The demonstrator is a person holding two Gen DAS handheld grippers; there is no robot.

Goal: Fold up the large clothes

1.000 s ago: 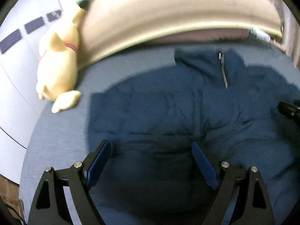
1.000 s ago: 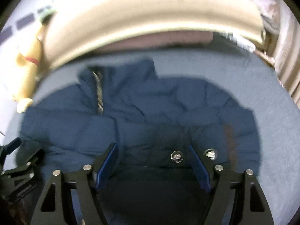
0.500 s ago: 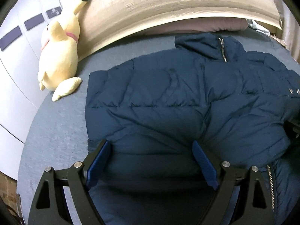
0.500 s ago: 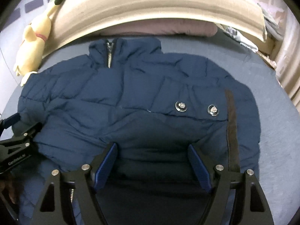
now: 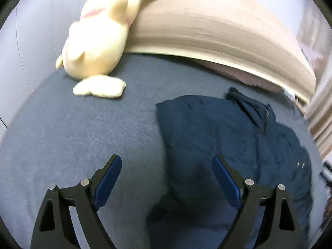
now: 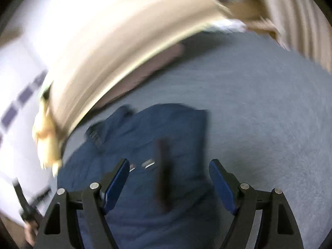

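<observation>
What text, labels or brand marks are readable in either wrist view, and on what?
None readable.
White lettering on the black left gripper body, seen at the lower left edge of the right wrist view: motion-blurred, illegible.
Dark rectangles on the white wall panel: plain blocks, no characters visible.
Navy blue puffer jacket, its metal snaps and the pale yellow plush toy: no print visible.

Bare grey bed surface (image 5: 87,137) lies open left of the jacket (image 5: 228,137), up to the plush toy (image 5: 97,41), which rests against the headboard (image 5: 207,27) and closes the far left corner. Right of the jacket, the bed surface (image 6: 269,103) is likewise bare as far as the curtain (image 6: 300,14). The headboard bounds the far side throughout.
</observation>
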